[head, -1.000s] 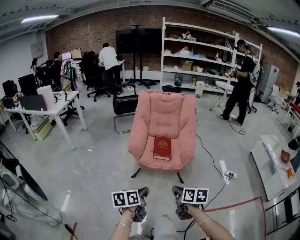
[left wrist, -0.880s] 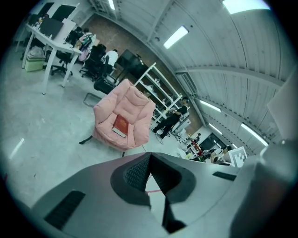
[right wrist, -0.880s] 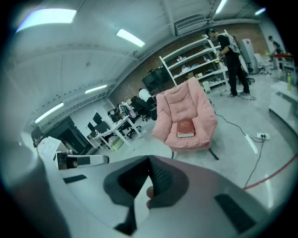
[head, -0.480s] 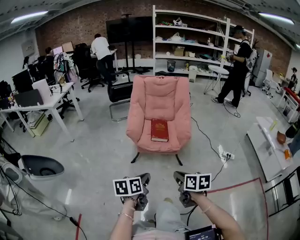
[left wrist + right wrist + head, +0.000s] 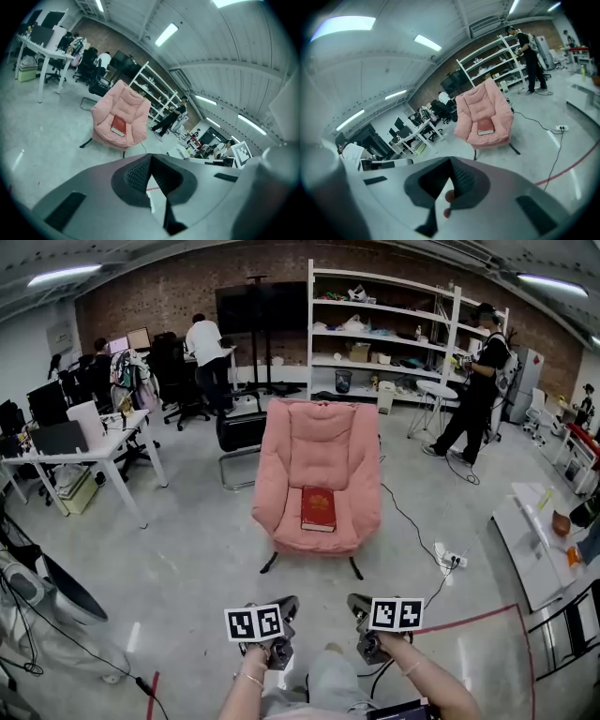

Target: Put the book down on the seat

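Red hardcover book (image 5: pixel 318 508) lies flat on the seat of the pink padded armchair (image 5: pixel 319 432), well apart from left gripper (image 5: pixel 281 613) and right gripper (image 5: pixel 361 609), both clenched empty; likely stiff, fairly heavy and smooth-covered, so pinch across a long edge.

Red book (image 5: pixel 318 509), pink armchair (image 5: pixel 319 442) — grey floor (image 5: pixel 187 549), brick-red back wall (image 5: pixel 169 292), white shelving (image 5: pixel 310 334).

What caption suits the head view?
Red book rests on seat of pink armchair; left gripper and right gripper shut, empty, short of it.
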Available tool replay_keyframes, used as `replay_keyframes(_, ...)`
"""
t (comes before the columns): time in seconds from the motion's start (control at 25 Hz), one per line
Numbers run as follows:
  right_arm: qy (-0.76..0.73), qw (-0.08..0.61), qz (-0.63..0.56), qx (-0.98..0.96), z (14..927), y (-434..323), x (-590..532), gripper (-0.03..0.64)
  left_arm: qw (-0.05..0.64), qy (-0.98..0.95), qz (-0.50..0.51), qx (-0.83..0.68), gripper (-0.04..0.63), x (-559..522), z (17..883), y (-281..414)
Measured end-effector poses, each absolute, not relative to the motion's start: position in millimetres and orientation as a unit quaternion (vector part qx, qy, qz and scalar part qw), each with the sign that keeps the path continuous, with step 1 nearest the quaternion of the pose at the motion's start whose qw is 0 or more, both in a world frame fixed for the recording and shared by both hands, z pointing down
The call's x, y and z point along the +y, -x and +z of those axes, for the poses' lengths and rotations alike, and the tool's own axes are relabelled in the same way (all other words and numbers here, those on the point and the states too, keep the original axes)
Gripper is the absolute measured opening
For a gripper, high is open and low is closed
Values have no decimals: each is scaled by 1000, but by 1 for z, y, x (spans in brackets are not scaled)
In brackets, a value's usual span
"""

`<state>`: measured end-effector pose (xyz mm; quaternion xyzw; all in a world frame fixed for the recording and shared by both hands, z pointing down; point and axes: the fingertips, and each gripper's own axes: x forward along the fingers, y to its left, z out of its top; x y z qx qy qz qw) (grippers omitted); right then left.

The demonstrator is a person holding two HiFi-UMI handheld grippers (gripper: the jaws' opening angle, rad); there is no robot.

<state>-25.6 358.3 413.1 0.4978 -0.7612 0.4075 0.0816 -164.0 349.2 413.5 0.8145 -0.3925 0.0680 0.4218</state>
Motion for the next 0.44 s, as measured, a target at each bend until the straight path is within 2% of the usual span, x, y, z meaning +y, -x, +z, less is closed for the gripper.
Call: replay_keyframes(0.44,-491,62,437,-751,430,10,342,15,455,-805,35,-378,-2,328,427,146)
